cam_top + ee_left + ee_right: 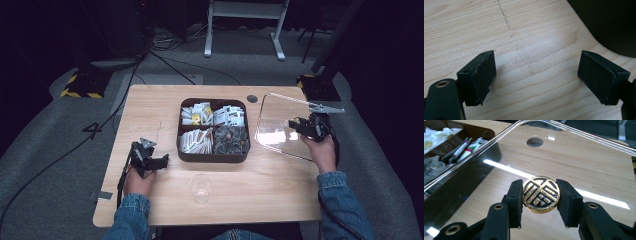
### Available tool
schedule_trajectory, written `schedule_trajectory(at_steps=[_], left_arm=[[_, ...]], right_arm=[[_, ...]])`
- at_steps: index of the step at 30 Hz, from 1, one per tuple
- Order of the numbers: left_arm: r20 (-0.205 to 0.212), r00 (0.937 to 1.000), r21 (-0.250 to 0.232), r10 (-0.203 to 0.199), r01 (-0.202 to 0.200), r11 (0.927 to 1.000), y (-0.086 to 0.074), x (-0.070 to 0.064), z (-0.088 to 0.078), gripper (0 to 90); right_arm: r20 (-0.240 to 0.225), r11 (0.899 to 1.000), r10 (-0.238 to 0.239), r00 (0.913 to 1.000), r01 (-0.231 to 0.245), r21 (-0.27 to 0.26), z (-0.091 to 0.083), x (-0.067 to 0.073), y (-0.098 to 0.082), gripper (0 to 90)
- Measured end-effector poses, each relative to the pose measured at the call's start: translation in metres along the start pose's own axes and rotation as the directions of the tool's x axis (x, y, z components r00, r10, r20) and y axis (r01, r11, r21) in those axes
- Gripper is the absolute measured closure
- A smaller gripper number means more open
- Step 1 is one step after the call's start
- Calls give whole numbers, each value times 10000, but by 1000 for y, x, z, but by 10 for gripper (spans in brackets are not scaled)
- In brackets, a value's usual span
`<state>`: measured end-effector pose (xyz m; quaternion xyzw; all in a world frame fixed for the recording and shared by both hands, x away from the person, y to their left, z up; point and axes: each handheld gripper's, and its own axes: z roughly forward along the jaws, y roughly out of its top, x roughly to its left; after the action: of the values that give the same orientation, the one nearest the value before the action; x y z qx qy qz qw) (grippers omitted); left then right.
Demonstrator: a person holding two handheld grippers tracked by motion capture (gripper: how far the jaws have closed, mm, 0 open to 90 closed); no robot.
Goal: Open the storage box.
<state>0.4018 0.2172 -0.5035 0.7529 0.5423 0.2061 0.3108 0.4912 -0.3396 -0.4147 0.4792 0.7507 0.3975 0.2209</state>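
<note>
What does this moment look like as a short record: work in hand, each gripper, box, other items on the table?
work: clear lid held by its gold knob, right of the box
right gripper: shut on the knob
left gripper: open, over bare table, left of the box
box: dark, uncovered, four compartments of packets
other: empty glass in front of the box

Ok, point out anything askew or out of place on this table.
The clear square lid is off the dark four-compartment box, tilted beside it, with the right gripper clamped on its round gold-and-black knob.
</note>
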Motion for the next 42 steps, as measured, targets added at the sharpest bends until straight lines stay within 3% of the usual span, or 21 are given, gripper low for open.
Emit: schedule_trajectory(at_steps=[15,42], left_arm=[[-2,10000,1,-1,1,10000,0,0,0,156],[1,10000,0,-2,2,10000,0,0,0,156]], right_arm=[[287,9985,140,9995,-155,530,27,-17,-24,585],[171,9907,339,9993,-359,1312,56,-21,-47,584]])
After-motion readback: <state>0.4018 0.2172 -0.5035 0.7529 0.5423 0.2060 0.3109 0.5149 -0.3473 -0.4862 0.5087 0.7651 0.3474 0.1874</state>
